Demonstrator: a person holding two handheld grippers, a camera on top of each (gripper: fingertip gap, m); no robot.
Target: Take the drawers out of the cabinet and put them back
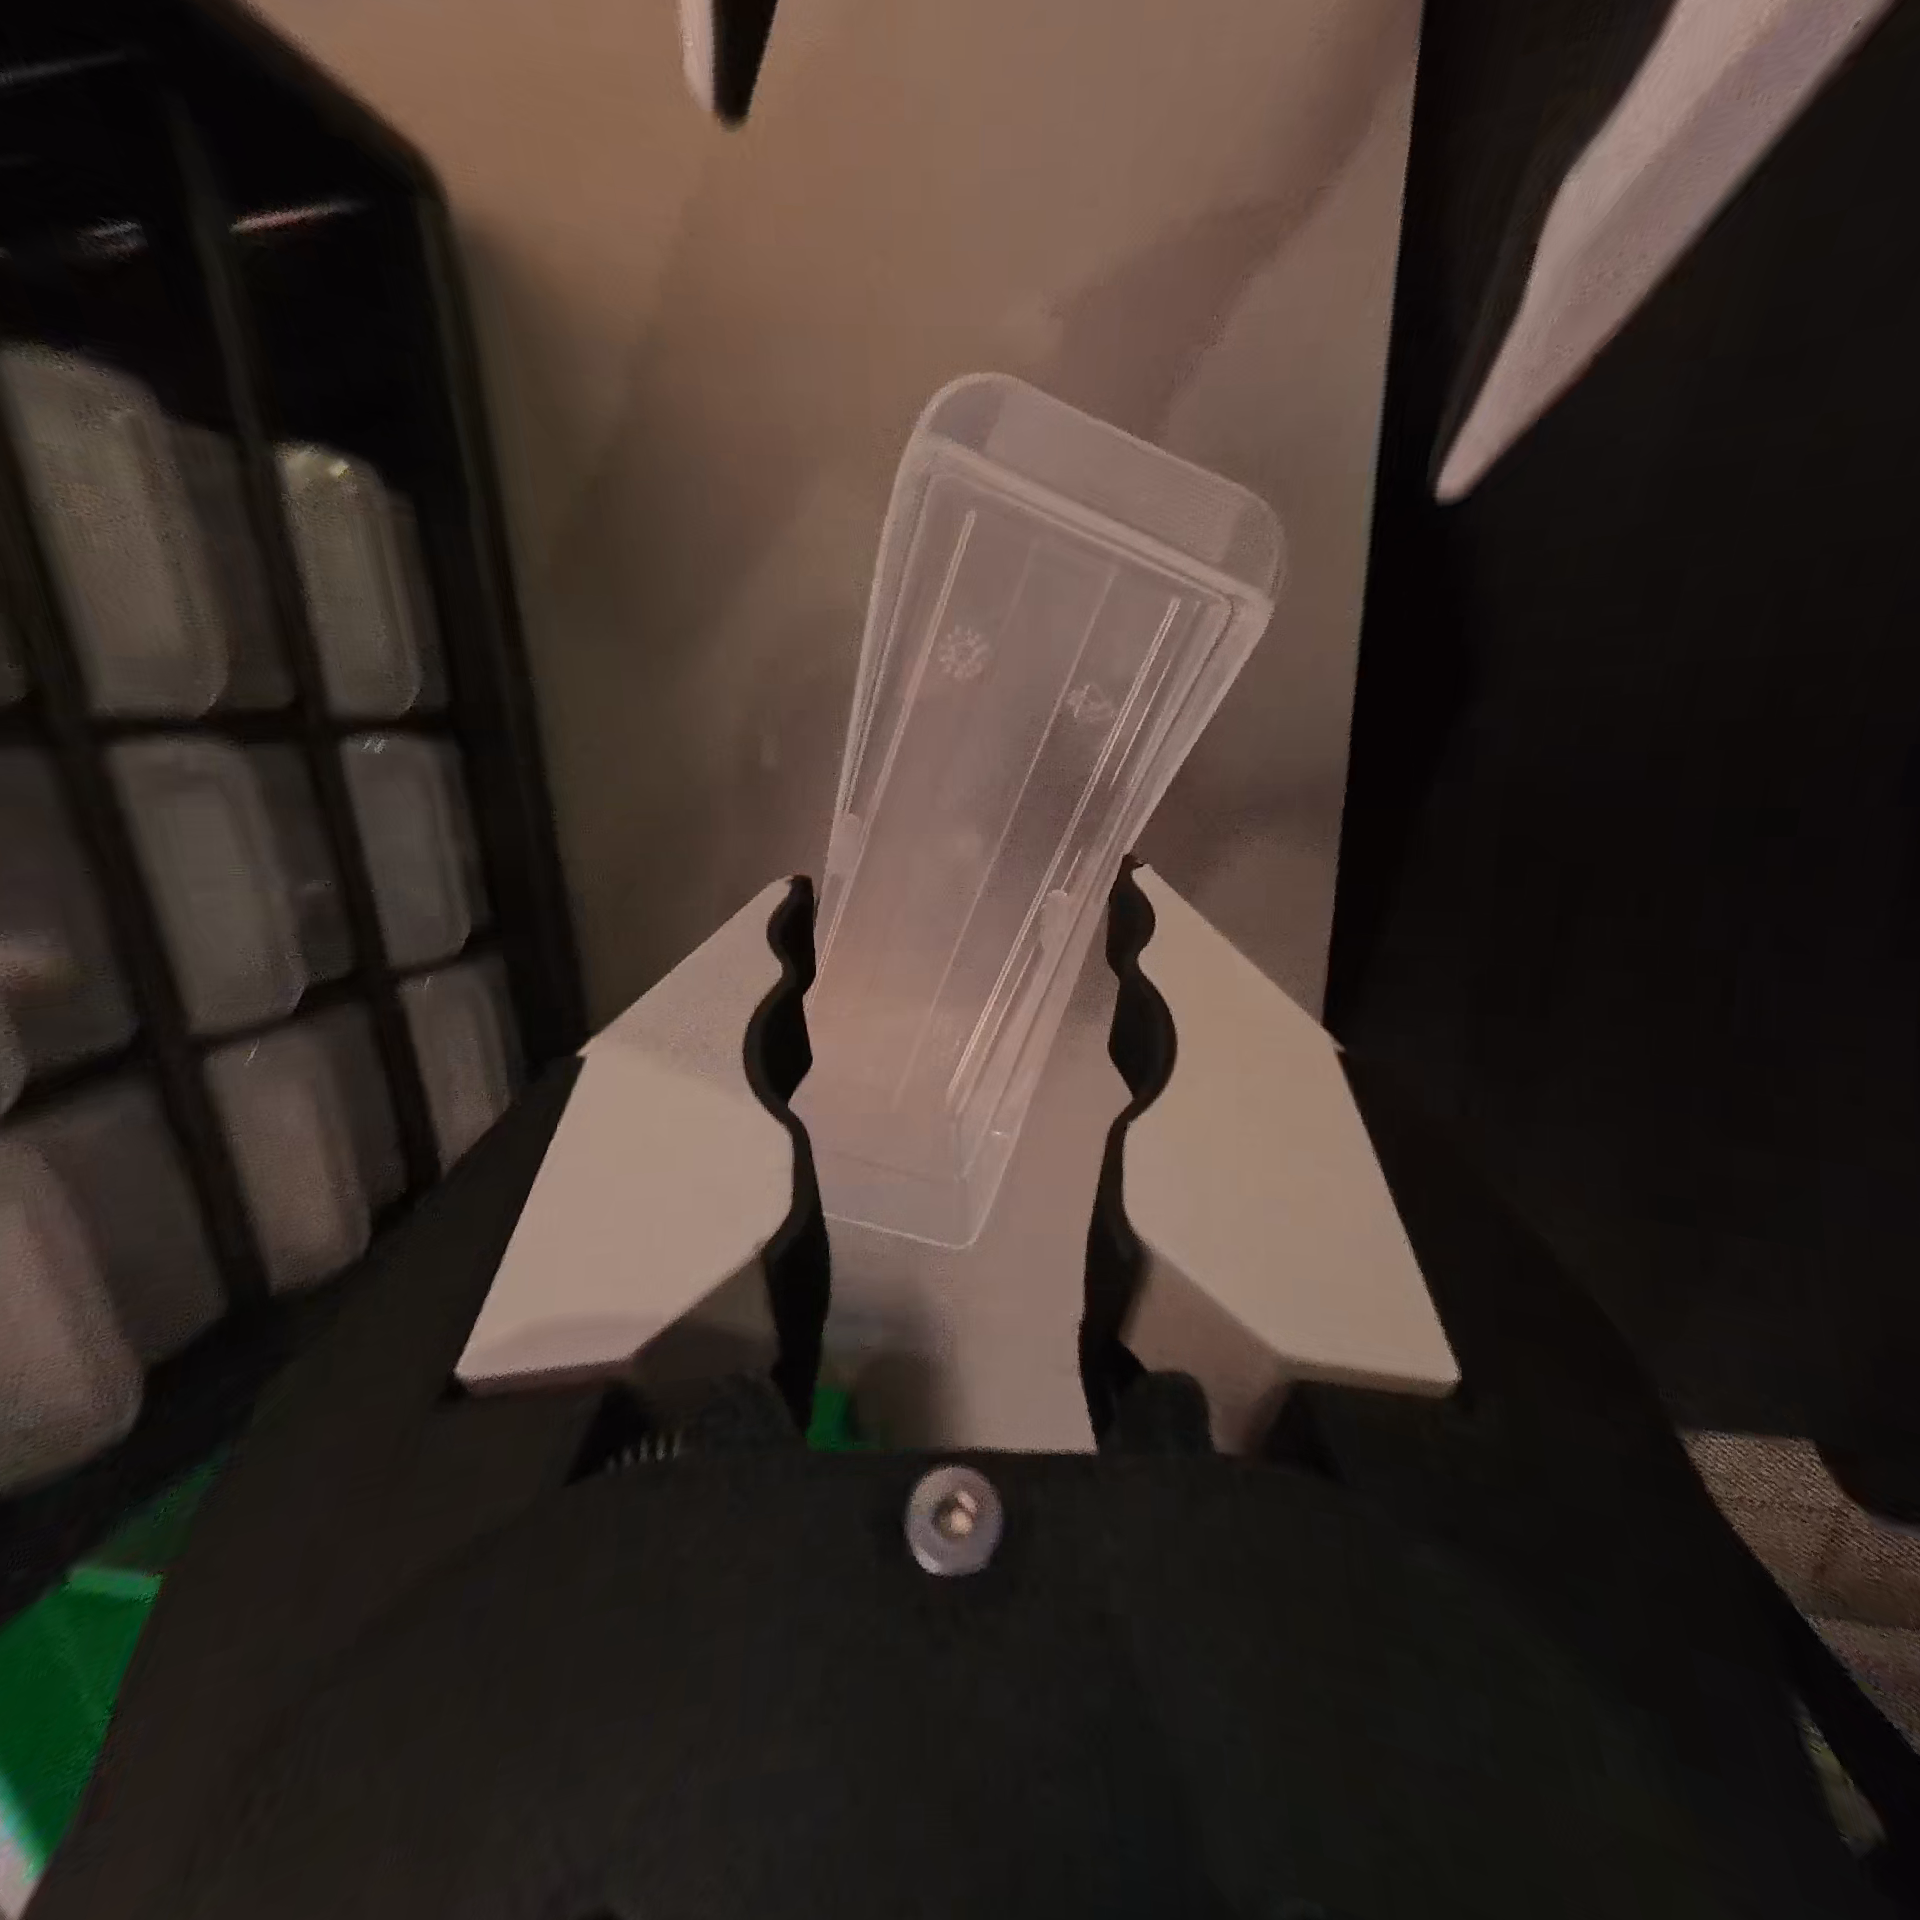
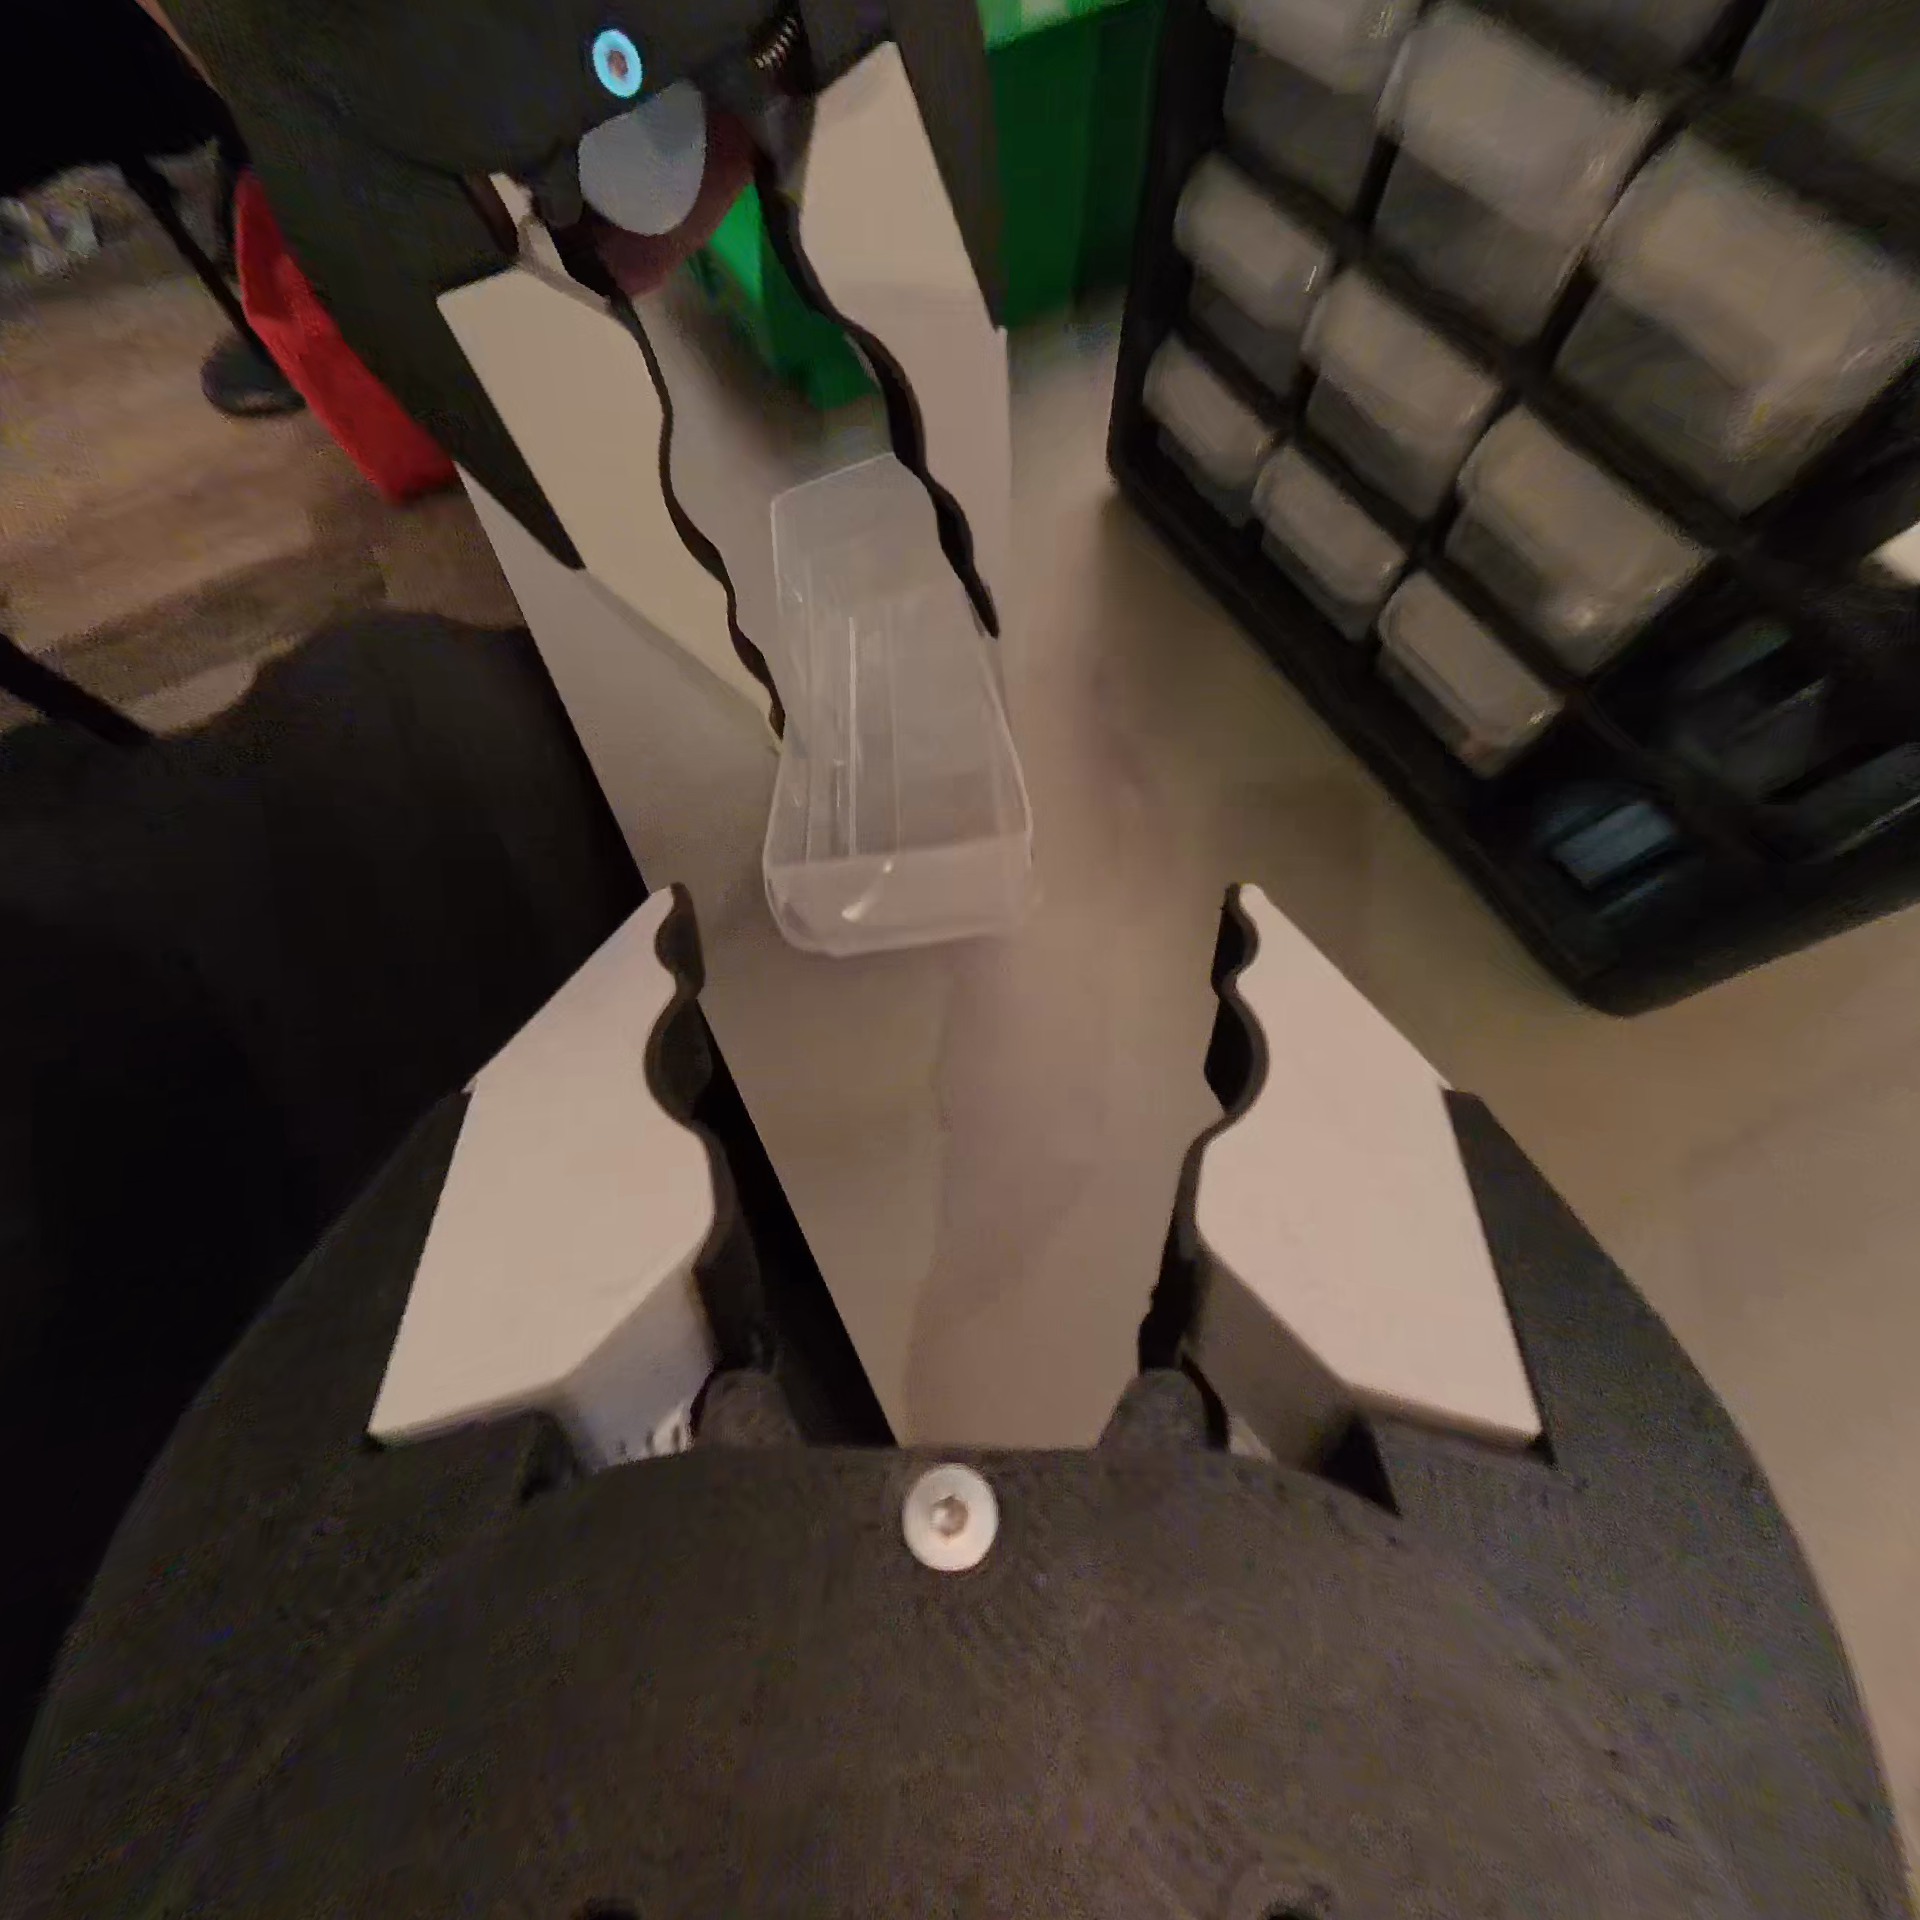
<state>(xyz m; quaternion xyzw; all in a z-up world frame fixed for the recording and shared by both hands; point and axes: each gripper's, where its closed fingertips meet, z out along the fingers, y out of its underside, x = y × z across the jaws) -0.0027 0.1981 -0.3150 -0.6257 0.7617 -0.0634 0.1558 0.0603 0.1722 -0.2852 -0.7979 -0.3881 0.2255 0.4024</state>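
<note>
Left wrist view: left claw (image 1: 961,914) nearly shut around a small clear plastic drawer (image 1: 1049,790), likely light, slippery; grip its sidewalls. Right claw (image 2: 951,904) gapes, empty; black drawer cabinet (image 2: 1538,436) at two o'clock.

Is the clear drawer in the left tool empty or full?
Empty: the clear drawer shows only see-through walls and table beneath.
</note>
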